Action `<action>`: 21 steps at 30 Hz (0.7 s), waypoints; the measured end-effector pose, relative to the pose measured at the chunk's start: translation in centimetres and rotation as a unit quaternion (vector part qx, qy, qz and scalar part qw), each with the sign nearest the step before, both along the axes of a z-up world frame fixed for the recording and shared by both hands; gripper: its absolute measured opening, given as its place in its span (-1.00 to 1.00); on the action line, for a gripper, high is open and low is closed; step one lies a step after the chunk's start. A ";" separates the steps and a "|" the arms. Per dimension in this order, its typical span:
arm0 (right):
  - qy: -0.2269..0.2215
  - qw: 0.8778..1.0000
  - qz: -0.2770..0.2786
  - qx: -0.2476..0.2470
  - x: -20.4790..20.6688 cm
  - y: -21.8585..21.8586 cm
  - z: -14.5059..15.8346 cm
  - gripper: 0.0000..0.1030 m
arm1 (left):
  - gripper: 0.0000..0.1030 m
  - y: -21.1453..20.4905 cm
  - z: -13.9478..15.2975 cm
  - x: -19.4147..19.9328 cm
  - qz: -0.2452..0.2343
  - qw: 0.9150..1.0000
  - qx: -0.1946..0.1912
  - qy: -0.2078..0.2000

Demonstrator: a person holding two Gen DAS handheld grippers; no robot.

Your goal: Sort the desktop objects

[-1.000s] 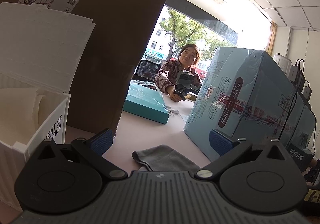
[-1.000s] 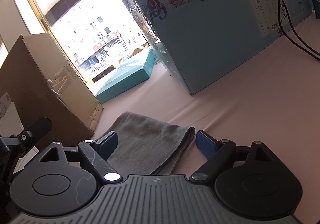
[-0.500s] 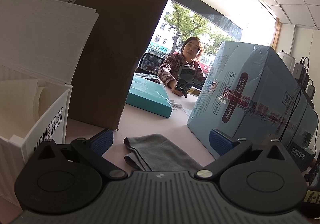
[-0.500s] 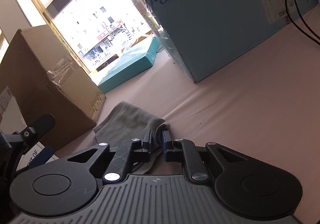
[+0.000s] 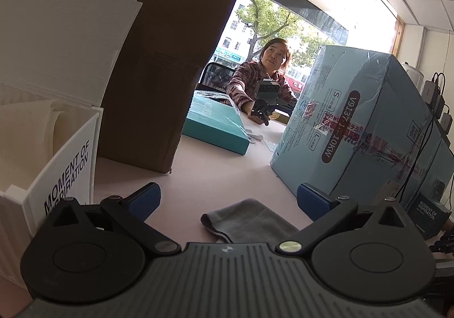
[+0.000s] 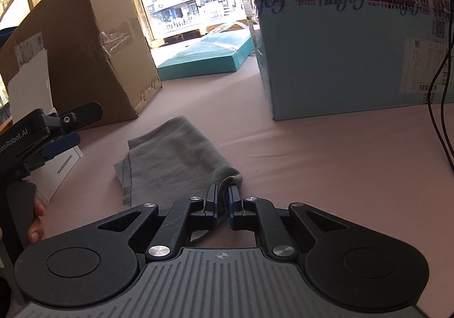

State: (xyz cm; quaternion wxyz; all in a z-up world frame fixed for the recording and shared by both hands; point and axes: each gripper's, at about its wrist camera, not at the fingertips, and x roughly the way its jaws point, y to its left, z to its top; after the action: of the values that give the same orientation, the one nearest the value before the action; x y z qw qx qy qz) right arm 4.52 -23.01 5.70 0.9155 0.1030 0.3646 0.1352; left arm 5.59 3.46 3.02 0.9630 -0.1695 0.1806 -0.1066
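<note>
A folded grey cloth (image 6: 176,153) lay flat on a pale pink tabletop (image 6: 326,153), in the open stretch between a tall brown cardboard box (image 6: 85,42) and a large light-blue carton wrapped in clear tape (image 6: 354,34). The right gripper (image 6: 222,198) had its two blue-padded fingers drawn almost together on the cloth's near corner, pinching a small bunched fold; that corner looked slightly raised while the rest of the cloth rested on the tabletop, a hold that seemed meant to lift or drag the cloth by one end. The left gripper (image 5: 228,200) hung above the cloth's other side with its fingers spread wide and nothing between them, probably ready to take a second corner or steady the fabric. Close to the left gripper stood an open white plastic storage box printed with black lettering (image 5: 65,164), its lid propped up against the cardboard box, which made it a likely place for sorted things. A flat teal box (image 5: 215,125) lay farther back between the two big cartons. A small dark box with white lettering (image 5: 428,213) sat beside the blue carton. At the far side of the tabletop a person (image 5: 261,82) sat holding another black device.
</note>
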 end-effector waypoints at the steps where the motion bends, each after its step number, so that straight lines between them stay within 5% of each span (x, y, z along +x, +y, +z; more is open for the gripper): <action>1: 0.004 1.000 -0.010 0.007 0.1 -0.6 0.0 -0.86 | 1.00 0.0 -0.1 0.1 0.000 1.000 -0.001 0.004; 7: 0.008 0.998 -0.045 0.036 0.1 -2.7 -0.7 -0.75 | 1.00 0.1 -0.6 1.0 0.000 0.999 -0.006 0.035; 9: -0.010 0.997 -0.065 0.045 -0.1 -2.8 -0.9 -0.38 | 1.00 0.4 -0.9 1.4 -0.001 0.998 -0.017 0.053; 11: -0.035 0.993 -0.094 0.065 -0.4 -2.9 -1.1 0.72 | 1.00 0.6 -1.2 1.7 -0.001 0.997 -0.028 0.066; 12: -0.041 0.990 -0.111 0.073 -0.4 -2.9 -1.1 0.86 | 1.00 0.7 -1.2 1.8 -0.001 0.997 -0.032 0.069; 15: -0.045 0.986 -0.143 0.080 -0.4 -2.2 -1.2 0.88 | 1.00 0.7 -1.4 1.9 0.002 0.997 -0.032 0.073; 21: -0.043 0.996 -0.070 0.025 0.3 0.8 -0.9 0.79 | 1.00 0.6 -1.4 2.1 0.005 0.997 -0.031 0.077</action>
State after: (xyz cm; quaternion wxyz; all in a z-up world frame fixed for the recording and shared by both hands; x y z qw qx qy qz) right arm 4.83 -22.24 4.76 0.9348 0.1451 0.3132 0.0842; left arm 7.74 4.01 1.59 0.9409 -0.2081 0.2502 -0.0940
